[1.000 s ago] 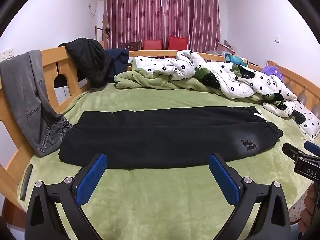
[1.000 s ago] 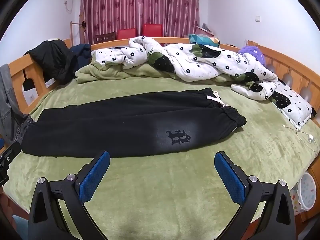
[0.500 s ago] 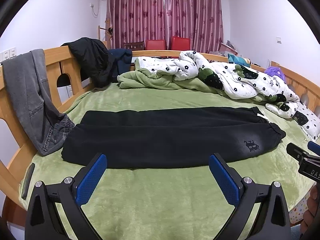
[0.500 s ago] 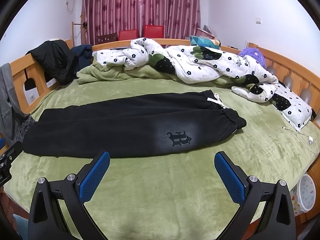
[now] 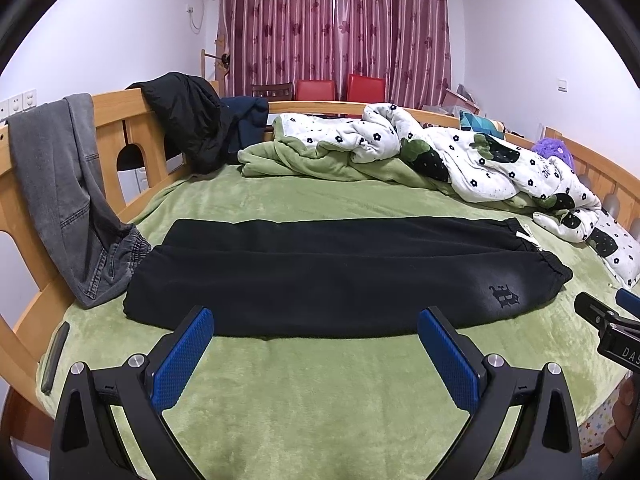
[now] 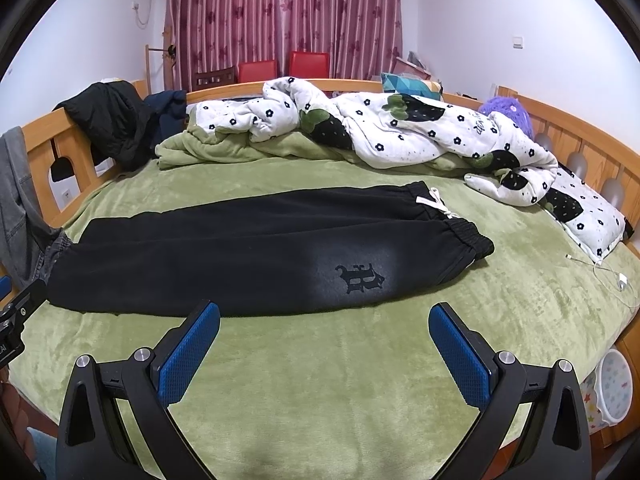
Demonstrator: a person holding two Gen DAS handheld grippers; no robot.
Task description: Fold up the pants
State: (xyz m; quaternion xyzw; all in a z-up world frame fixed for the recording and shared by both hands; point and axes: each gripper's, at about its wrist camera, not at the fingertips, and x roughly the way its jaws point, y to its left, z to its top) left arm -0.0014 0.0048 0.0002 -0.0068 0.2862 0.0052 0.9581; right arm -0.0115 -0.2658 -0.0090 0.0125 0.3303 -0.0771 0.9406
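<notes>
Black sweatpants [image 6: 248, 248] on a plain green bedspread [image 6: 360, 360]; white quilt [image 6: 400, 132] with black flowers; maroon floral curtains [image 6: 288, 16].

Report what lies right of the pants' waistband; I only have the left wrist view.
Observer: A white charging cable lies on the green blanket, right of the black pants and apart from them.
Operator: Check the right gripper's jaws.
Observer: The right gripper is wide open and empty, at the pants' near edge.
Operator: Look below the blanket's right corner.
Observer: A white tub with coloured stars sits there.
</notes>
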